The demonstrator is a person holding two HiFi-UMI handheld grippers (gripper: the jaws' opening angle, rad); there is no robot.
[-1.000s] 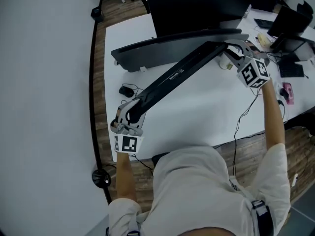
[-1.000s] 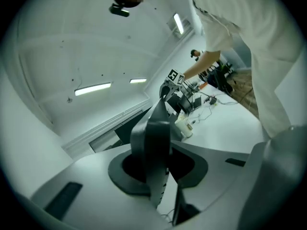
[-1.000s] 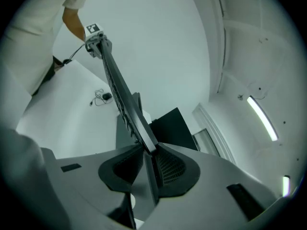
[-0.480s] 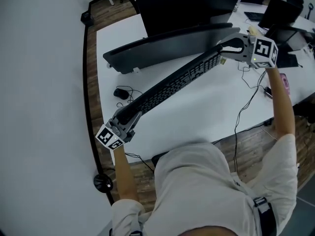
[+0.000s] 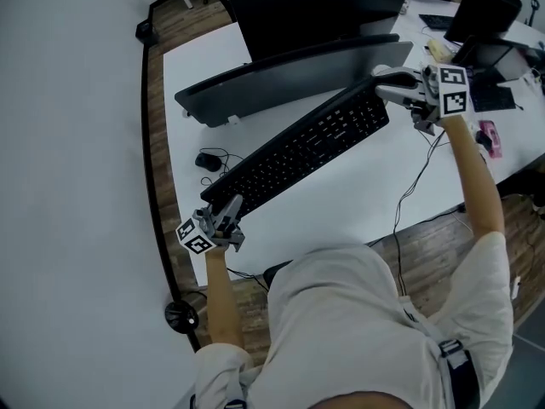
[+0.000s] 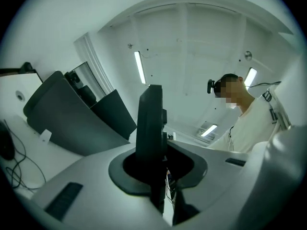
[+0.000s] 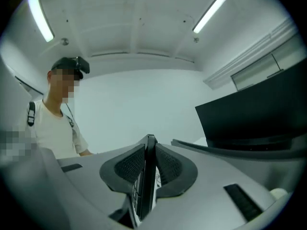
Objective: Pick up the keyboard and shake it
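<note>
The keyboard (image 5: pixel 298 147) looked like matt black plastic, with a faint sheen on the keys. The table (image 5: pixel 358 194) was smooth, white and matt. The floor (image 5: pixel 156 126) showed brown wood planks. The person's shirt (image 5: pixel 341 331) was pale, soft cloth.

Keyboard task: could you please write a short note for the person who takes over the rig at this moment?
Left gripper: shut on the near-left end of the keyboard.
Right gripper: jaws closing, with the keyboard's far-right end between them.
Keyboard: held by both ends above the white table, keys up.
Done: pick-up.
Left: shake it; keep both grips firm.
</note>
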